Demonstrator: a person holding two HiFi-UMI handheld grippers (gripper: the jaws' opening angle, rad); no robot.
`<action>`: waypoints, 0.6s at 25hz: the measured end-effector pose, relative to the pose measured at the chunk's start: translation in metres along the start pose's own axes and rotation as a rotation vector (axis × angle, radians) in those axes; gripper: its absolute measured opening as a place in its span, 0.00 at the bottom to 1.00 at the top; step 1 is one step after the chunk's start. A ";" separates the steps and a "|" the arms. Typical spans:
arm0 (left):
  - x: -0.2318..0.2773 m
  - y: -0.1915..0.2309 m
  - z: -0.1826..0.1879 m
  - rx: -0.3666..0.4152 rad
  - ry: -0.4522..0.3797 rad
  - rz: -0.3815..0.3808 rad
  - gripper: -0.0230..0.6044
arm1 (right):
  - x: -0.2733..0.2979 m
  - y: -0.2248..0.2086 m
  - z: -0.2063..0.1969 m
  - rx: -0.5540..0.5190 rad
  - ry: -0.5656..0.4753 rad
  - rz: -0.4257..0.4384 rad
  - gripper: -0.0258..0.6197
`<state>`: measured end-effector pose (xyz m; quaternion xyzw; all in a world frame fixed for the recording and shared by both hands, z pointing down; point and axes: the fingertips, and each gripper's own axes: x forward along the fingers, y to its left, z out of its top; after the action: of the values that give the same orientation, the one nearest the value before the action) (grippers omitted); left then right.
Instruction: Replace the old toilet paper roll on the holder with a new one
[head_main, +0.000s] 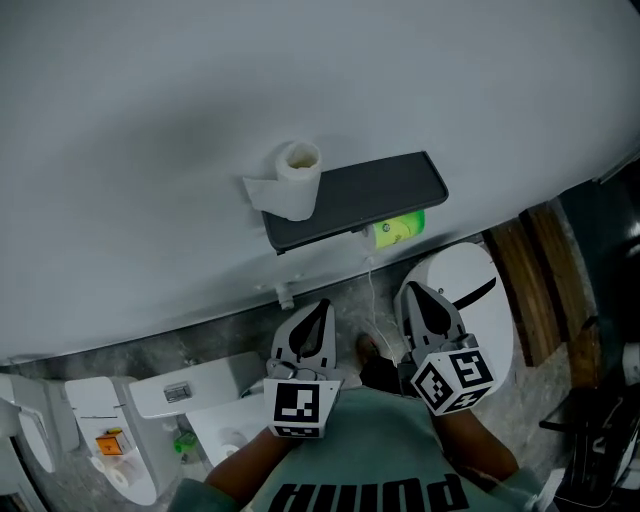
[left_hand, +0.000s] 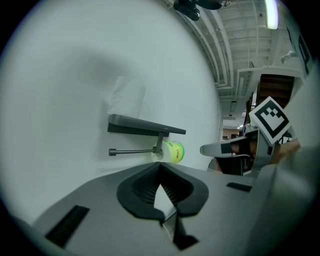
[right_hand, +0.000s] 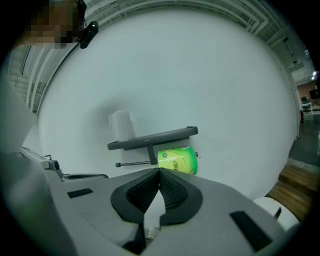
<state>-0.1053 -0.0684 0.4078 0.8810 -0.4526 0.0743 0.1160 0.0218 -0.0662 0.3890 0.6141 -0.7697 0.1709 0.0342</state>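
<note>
A dark shelf-type holder (head_main: 352, 198) is fixed to the white wall. A white toilet paper roll (head_main: 296, 180) stands upright on the shelf's left end, a loose sheet hanging from it. Under the shelf's right part a green-wrapped roll (head_main: 400, 228) sits on the holder's bar (left_hand: 132, 151). Both rolls also show in the gripper views: the green roll (right_hand: 177, 160) and the white roll (right_hand: 121, 125). My left gripper (head_main: 320, 306) and right gripper (head_main: 413, 291) are side by side below the holder, well short of it, pointing at the wall. Both are shut with nothing between the jaws.
A toilet with a white lid (head_main: 470, 300) stands at the right below the holder. A wooden strip (head_main: 535, 280) lies further right. A small wall valve (head_main: 285, 295) sits below the shelf. White fixtures (head_main: 180, 395) stand at the lower left.
</note>
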 end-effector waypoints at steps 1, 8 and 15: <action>-0.001 -0.002 -0.001 0.003 0.005 -0.009 0.04 | -0.002 0.002 -0.001 -0.009 -0.002 0.000 0.05; -0.012 -0.012 0.003 0.051 0.003 0.000 0.04 | -0.014 0.005 0.000 -0.023 -0.042 0.024 0.05; -0.009 -0.052 0.014 0.095 -0.010 0.013 0.04 | -0.045 -0.017 0.009 -0.070 -0.070 0.056 0.05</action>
<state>-0.0677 -0.0353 0.3849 0.8828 -0.4550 0.0923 0.0714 0.0505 -0.0296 0.3724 0.5963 -0.7928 0.1234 0.0240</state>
